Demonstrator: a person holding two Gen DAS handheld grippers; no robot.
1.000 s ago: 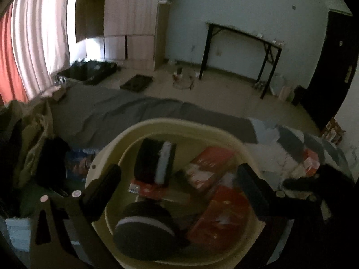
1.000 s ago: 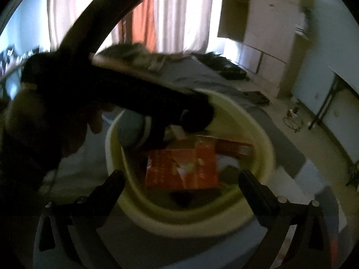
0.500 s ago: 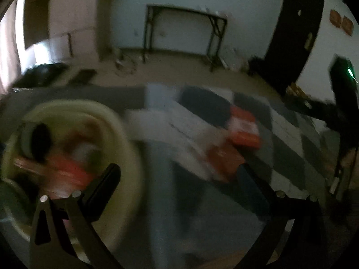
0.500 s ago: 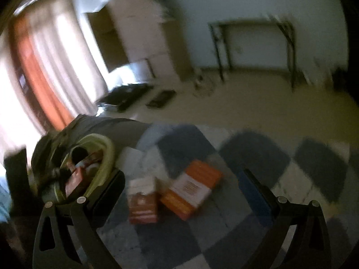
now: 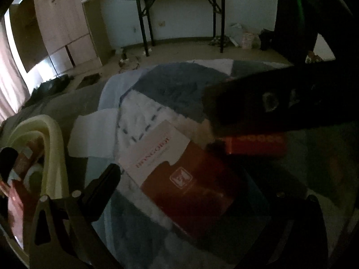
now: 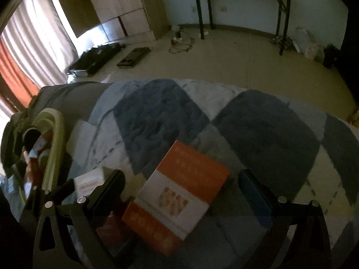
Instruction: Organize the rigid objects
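1. Your right gripper (image 6: 181, 192) hangs spread wide over an orange-and-white box (image 6: 177, 198) lying flat on the checked quilt (image 6: 269, 130), one finger on each side, neither touching it.
2. Your left gripper (image 5: 197, 192) hovers over a dark red-and-white box (image 5: 179, 172) just beside that one. Its left finger is plain to see, its right lost in shadow, yet the jaws look spread and empty.
3. The cream basin (image 5: 53, 157) sits at the quilt's left edge, already holding several packets.
4. The step in hand appears to be picking up the last loose boxes for the basin.
5. Next, lower the right fingers past the box's long edges, close squarely, lift, then carry it left. The other gripper is close, so mind a collision.
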